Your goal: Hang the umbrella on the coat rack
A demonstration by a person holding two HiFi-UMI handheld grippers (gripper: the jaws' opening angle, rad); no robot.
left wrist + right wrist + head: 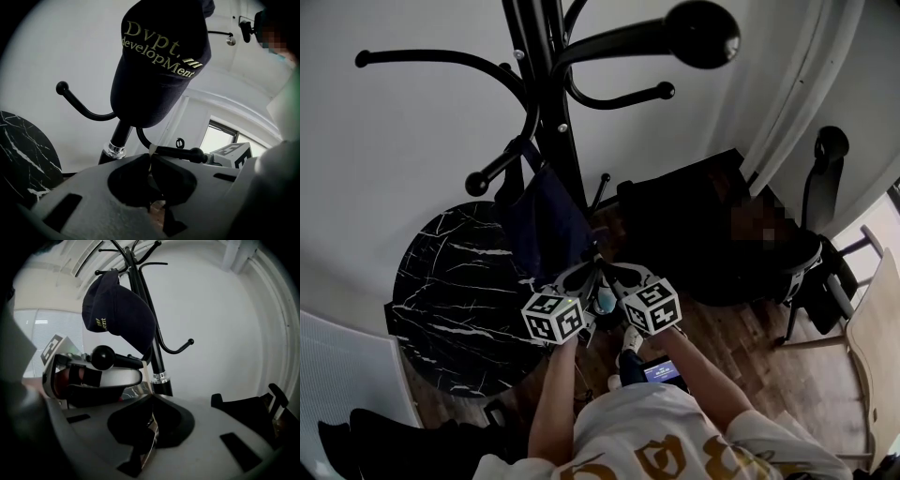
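A black coat rack (pixel 551 112) stands against the white wall with a navy cap (pixel 546 220) on one hook. My left gripper (pixel 583 276) and right gripper (pixel 617 274) meet tip to tip at the pole. Each is shut on a thin beige strap (pixel 151 149) of the umbrella. The strap (pixel 146 375) lies over a low ball-ended hook (pixel 104 357), also visible as a dark arm (pixel 180 152). The umbrella's body is hidden under the grippers; only a pale teal bit (pixel 605 300) shows between the marker cubes.
A round black marble table (pixel 455 291) stands left of the rack. A dark seat (pixel 703 234) is behind on the right, a wooden chair (pixel 874 328) at far right, a white radiator (pixel 347 394) at lower left. The cap (pixel 159 61) hangs just above the hook.
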